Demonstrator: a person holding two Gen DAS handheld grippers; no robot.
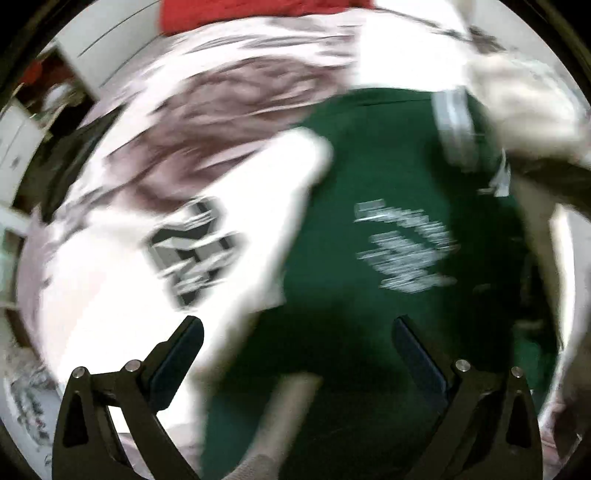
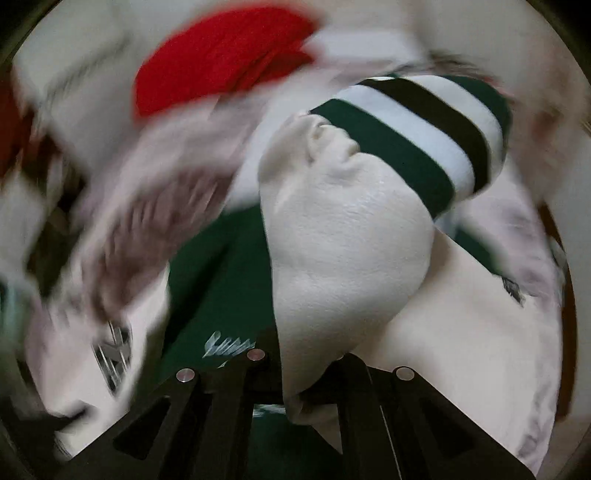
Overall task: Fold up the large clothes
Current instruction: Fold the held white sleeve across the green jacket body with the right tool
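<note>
Patterned pink bedspread (image 1: pixel 207 99) as the surface, a red garment (image 1: pixel 258 14) at its far edge. Left wrist view, badly blurred: left gripper (image 1: pixel 295 332) spread wide, gripping nothing, poised over the green sweatshirt (image 1: pixel 369 184) directly below and ahead; white print (image 1: pixel 406 247) just beyond, long axis probably running away from the jaws. Right wrist view: right gripper (image 2: pixel 295 391) clamped on a cream sleeve (image 2: pixel 351 240) with its striped cuff (image 2: pixel 424 129) ahead, above the same sweatshirt. Free hand nearer the body.
</note>
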